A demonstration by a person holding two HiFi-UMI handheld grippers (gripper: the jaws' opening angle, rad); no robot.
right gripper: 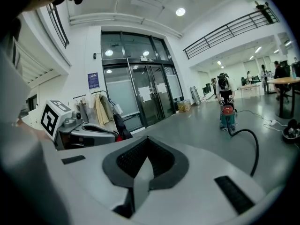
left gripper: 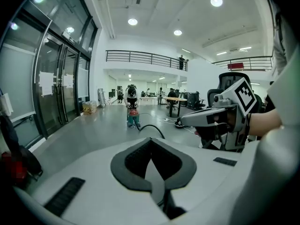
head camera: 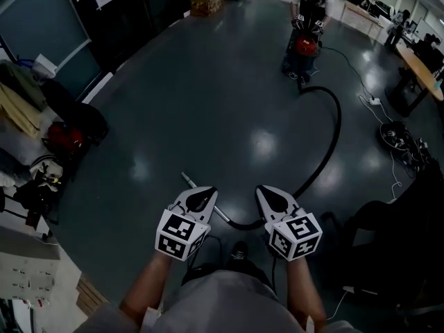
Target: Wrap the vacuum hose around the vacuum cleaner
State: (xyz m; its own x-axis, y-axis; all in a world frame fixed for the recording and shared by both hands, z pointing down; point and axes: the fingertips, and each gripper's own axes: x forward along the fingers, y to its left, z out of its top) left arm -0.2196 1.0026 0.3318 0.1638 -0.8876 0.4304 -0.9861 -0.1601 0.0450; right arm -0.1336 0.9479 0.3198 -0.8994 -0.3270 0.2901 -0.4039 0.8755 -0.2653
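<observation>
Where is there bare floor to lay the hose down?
Wide bare floor between the glass wall and the hose, up to the vacuum. Crowded: gear at left, cables and desk at right.

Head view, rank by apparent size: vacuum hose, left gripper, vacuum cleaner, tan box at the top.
1. vacuum hose, sweeping across the floor.
2. left gripper, enlarged by nearness to the camera.
3. vacuum cleaner and tan box: both far off, about alike, not ranked.
</observation>
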